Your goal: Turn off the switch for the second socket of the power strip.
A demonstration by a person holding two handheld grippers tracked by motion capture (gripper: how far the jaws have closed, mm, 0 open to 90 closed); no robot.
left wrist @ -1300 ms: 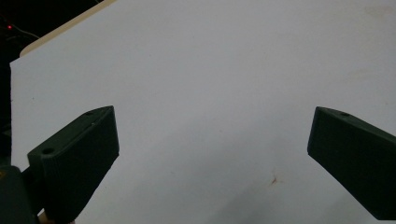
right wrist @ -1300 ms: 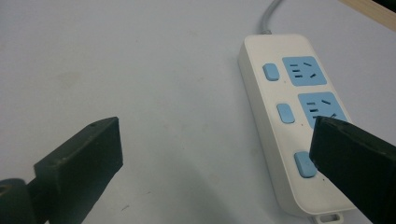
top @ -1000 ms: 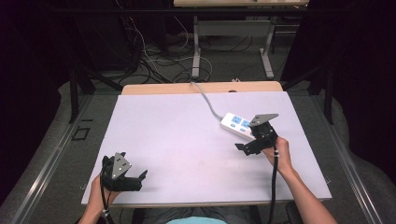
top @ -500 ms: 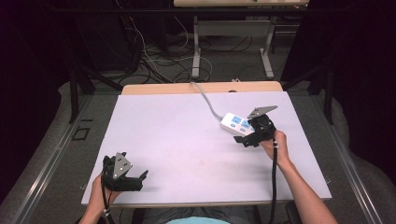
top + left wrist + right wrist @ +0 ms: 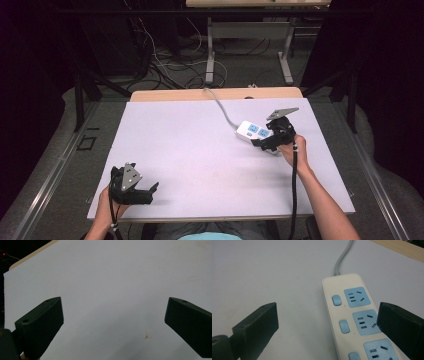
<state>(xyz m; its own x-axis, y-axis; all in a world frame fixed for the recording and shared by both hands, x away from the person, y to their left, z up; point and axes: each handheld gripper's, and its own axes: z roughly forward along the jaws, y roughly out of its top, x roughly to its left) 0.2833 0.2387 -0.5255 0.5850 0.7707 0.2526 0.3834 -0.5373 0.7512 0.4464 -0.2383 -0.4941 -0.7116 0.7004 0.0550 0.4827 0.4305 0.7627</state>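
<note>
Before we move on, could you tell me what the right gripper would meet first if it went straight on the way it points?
Probably the white power strip: it lies just ahead between the open right gripper jaws, though depth is unclear.

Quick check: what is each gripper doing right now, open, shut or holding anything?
Left gripper: open, holding nothing, over the bare table.
Right gripper: open, holding nothing, jaws over the power strip.
</note>
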